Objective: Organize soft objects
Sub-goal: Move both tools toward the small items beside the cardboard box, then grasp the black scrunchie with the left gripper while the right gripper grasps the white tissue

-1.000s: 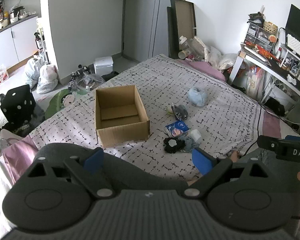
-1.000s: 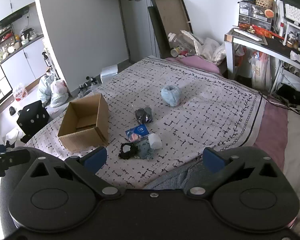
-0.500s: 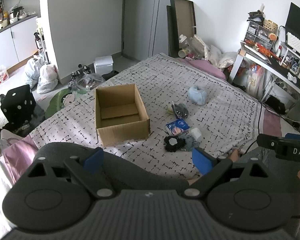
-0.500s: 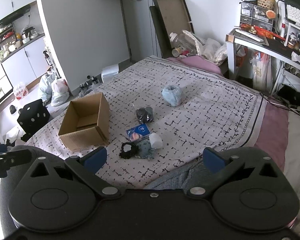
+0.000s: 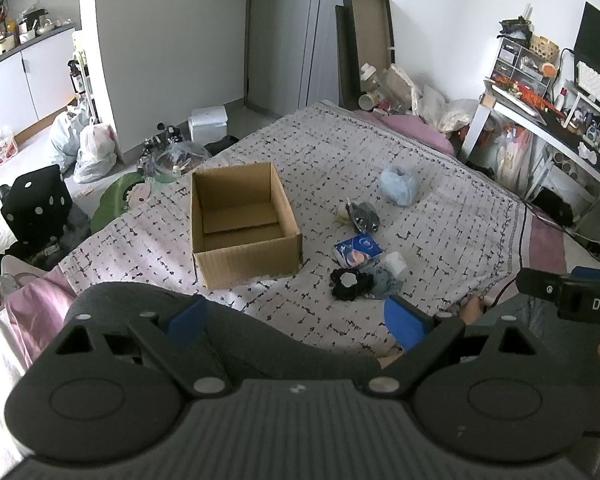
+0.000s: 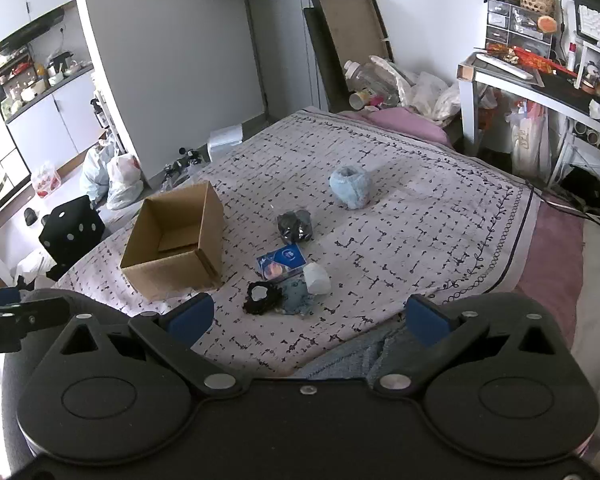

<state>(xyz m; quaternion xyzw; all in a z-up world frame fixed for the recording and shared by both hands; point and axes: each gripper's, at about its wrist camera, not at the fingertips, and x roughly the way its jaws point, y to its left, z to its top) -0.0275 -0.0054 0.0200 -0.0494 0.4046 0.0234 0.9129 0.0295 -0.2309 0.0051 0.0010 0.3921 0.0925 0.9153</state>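
Note:
An open, empty cardboard box (image 5: 240, 220) (image 6: 176, 240) stands on the patterned bedspread (image 5: 440, 240). To its right lie soft items: a light blue fluffy ball (image 5: 398, 186) (image 6: 350, 188), a dark bundle (image 5: 364, 218) (image 6: 295, 225), a blue packet (image 5: 358, 250) (image 6: 281, 261), a white roll (image 5: 394, 262) (image 6: 316, 278), a black scrunchie (image 5: 346, 282) (image 6: 261, 298) and a grey-blue cloth (image 5: 382, 284) (image 6: 298, 300). My left gripper (image 5: 296, 316) is open and empty, held above the bed's near edge. My right gripper (image 6: 308, 316) is open and empty too, short of the items.
A desk with clutter (image 5: 540, 104) (image 6: 540, 80) stands on the right. Bags (image 5: 84, 144) and a black spotted cube (image 5: 36, 204) lie on the floor left of the bed. Leaning cardboard (image 5: 364, 48) and bottles sit at the bed's far end.
Both grippers have shifted only slightly; the view has crept a little. Nothing on the bed has moved, and both grippers stay open.

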